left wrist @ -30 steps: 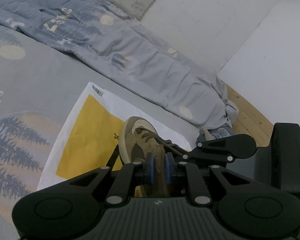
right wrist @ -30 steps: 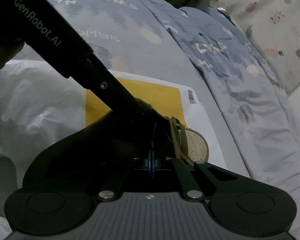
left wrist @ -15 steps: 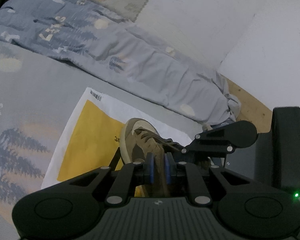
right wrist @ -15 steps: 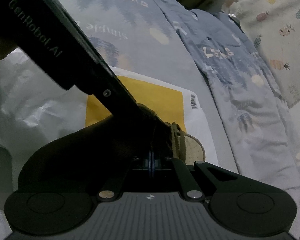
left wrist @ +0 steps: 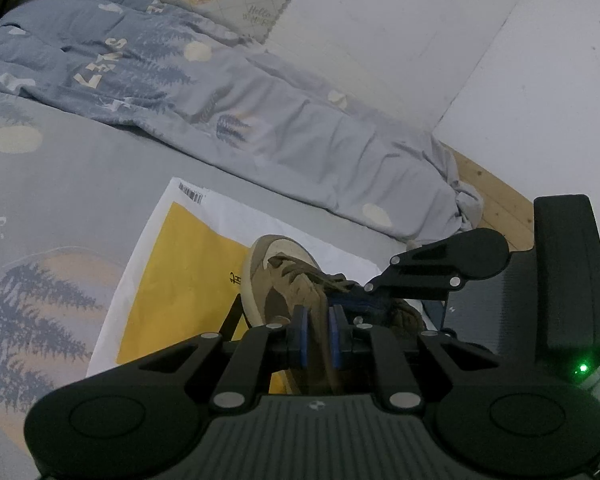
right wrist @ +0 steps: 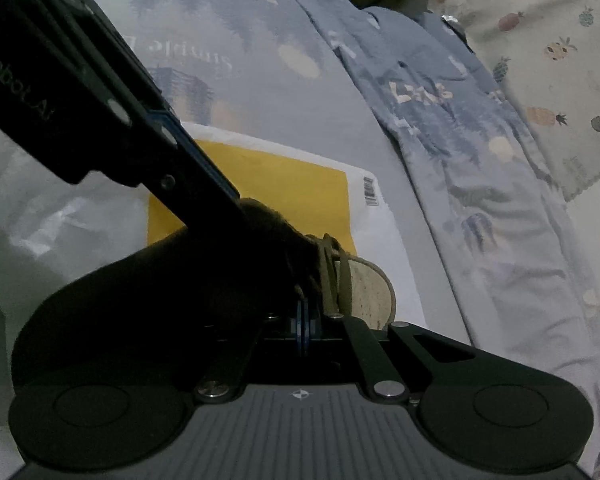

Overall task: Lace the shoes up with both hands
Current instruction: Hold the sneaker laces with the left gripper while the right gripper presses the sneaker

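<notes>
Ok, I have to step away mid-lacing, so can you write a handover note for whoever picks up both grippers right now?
Left gripper: nearly closed, pads pinching the shoe's brown upper, seemingly the tongue.
Right gripper: fully shut at the laces; too dark to confirm a lace is pinched.
Shoe lies on the yellow-and-white bag on the grey bedsheet, toe pointing away from the left gripper.
Done: laces cross the lower eyelets.
Left: the upper lacing and any knot; its state is hidden behind the grippers.
</notes>
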{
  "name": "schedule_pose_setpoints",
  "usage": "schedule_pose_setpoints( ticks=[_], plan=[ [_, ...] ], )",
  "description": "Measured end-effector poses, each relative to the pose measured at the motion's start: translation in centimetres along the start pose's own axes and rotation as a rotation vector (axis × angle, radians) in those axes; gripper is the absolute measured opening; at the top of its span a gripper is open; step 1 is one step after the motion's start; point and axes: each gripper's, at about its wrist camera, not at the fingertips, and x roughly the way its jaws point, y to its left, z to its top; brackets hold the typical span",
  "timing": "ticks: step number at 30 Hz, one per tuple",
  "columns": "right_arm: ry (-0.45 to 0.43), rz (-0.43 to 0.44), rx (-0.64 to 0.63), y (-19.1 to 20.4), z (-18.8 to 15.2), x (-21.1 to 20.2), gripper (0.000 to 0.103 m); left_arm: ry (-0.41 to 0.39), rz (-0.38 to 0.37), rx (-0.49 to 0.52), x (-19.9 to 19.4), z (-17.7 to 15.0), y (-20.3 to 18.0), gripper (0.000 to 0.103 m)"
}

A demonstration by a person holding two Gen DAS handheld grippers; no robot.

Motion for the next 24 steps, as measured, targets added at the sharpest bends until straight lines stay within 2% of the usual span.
schedule_pose_setpoints(
  ticks=[10, 24],
  plan=[
    [-0.023, 0.004, -0.006, 0.3, 0.3, -0.3, 0.0, 0.0, 0.0, 0.0, 0.0, 0.0, 0.0, 0.01],
    [-0.03, -0.035, -0.01, 1.1, 0.5, -1.0, 0.0, 0.0, 0.015, 0.02, 0.4, 0.0, -0.4, 0.009]
  ],
)
